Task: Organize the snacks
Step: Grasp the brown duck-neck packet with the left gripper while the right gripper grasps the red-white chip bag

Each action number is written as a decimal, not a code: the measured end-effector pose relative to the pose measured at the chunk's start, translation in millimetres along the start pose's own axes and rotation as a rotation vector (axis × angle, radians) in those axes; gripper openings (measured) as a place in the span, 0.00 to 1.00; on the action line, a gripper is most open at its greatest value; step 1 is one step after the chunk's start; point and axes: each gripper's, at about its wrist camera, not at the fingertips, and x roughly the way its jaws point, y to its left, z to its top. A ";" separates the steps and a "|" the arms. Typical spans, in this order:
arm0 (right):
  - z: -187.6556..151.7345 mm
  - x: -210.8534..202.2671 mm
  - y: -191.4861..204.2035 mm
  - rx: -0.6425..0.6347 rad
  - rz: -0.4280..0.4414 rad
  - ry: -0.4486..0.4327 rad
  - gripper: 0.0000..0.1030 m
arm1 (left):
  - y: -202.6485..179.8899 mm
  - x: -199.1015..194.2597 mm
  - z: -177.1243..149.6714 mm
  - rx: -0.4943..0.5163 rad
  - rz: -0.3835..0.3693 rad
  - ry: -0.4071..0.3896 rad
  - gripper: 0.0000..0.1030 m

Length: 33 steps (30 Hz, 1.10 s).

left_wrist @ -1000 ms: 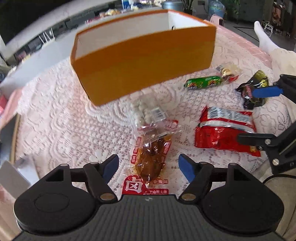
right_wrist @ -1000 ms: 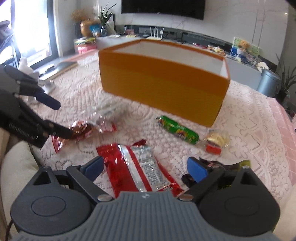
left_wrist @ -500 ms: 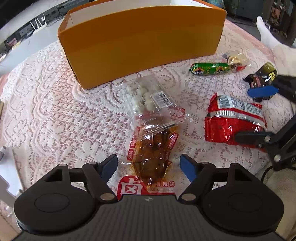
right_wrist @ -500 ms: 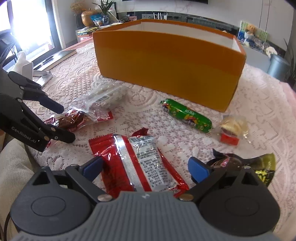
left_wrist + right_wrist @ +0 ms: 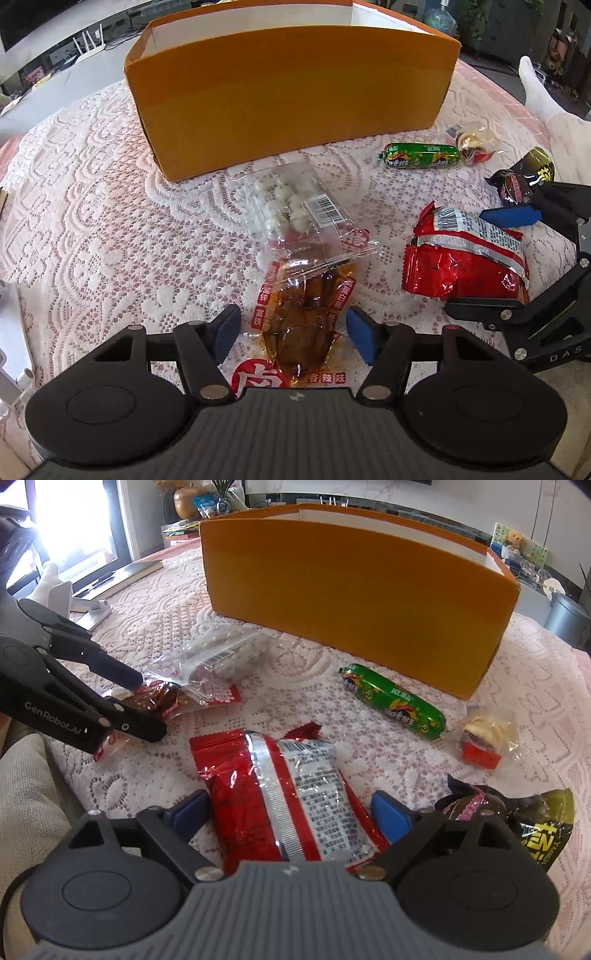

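Looking down both wrist views, you cannot see into the orange box [image 5: 291,107]: only its outer wall and a strip of white lining show, so whatever it holds is hidden. The near end of the brown meat pouch [image 5: 303,321] is cut off by your left claw's [image 5: 293,330] body, and its far end lies tucked under the clear pack of white balls [image 5: 291,210]. Your right claw's [image 5: 291,814] body likewise hides the near end of the red packet [image 5: 284,801], and the dark yellow-lettered wrapper [image 5: 532,823] is partly behind its right finger.

Your left claw tilts steeply down at the lace-covered desk [image 5: 92,229], jaws apart and closing, the meat pouch between the blue pads but not pressed. Your right claw also angles down, jaws apart and closing around the red packet; whether the pads touch it is hard to tell. The green sausage [image 5: 393,701] and small clear-wrapped sweet [image 5: 484,738] lie loose near the box.
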 end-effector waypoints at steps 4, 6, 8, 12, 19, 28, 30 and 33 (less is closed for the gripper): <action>-0.7 -3.9 -0.3 0.003 -0.003 -0.014 0.74 | -1.6 -0.8 0.4 -0.021 0.012 0.008 0.69; -0.8 -4.9 -1.3 0.006 -0.003 -0.019 0.71 | -2.3 -1.4 1.3 -0.037 0.005 0.019 0.69; -0.8 -5.6 -1.8 0.010 -0.002 -0.020 0.70 | -2.3 -3.2 2.0 -0.064 -0.026 0.028 0.69; -0.1 -7.8 -7.3 0.046 0.010 -0.017 0.69 | -8.8 -7.5 1.6 -0.080 -0.061 0.047 0.69; 0.2 -17.6 -19.9 0.141 -0.003 0.012 0.69 | -23.3 -18.9 5.1 -0.102 -0.090 0.057 0.50; -4.3 -34.5 -27.6 0.207 -0.025 0.015 0.69 | -36.8 -36.7 3.7 -0.102 -0.076 0.003 0.48; -4.8 -36.4 -27.0 0.213 -0.018 0.018 0.69 | -41.3 -35.5 3.6 -0.099 -0.049 -0.009 0.48; -6.6 -36.9 -22.3 0.196 -0.038 0.034 0.69 | -51.0 -22.6 3.0 -0.080 -0.033 -0.014 0.48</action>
